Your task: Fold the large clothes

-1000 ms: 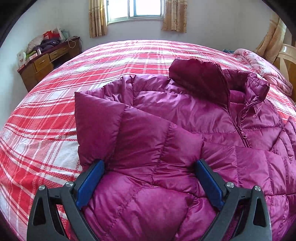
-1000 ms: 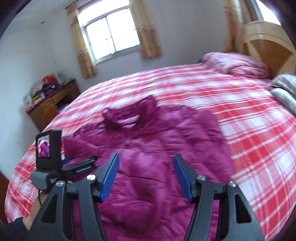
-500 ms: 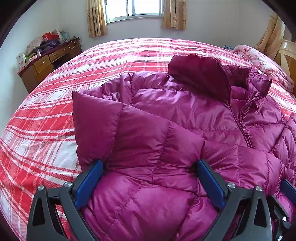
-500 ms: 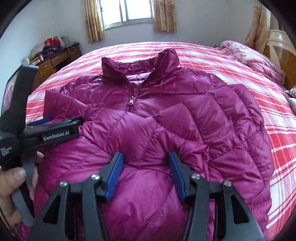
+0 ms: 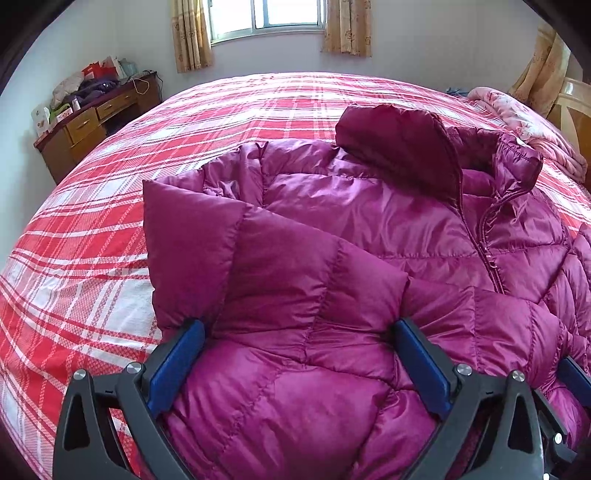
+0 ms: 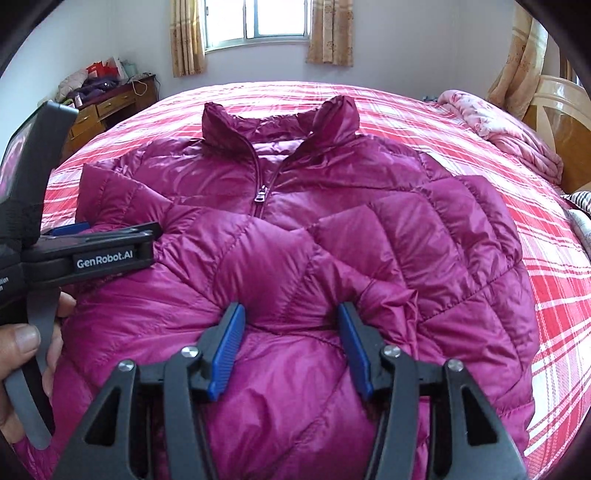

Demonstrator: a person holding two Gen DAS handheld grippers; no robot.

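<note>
since a moment ago the right gripper [image 6: 291, 347] has swung down from high over the bed and now sits low over the front of the jacket [image 6: 295, 236], while the left gripper [image 5: 299, 365] has barely shifted. the purple puffy jacket lies face up on the red plaid bedspread [image 5: 92, 229], zipper [image 6: 260, 194] partly done up, collar [image 6: 280, 118] toward the window [image 6: 258, 18], and both sleeves folded in across the chest.

the left gripper is held low and level, pointing along the folded left sleeve [image 5: 266, 269]; its blue fingers [image 5: 177, 365] are spread wide on either side of the sleeve, gripping nothing. in the right view the left gripper [image 6: 122, 236] comes in from the left edge, level above the fabric, the person's hand [image 6: 22, 343] wrapped around its handle.

the right gripper points toward the collar, its jaws apart and pressing into the padding where the two sleeves meet, a bulge of fabric between the fingers [image 6: 227, 350] but not clamped.

a wooden dresser [image 5: 88, 125] stands by the wall, and a pink blanket [image 6: 502, 125] lies at the headboard side.
</note>
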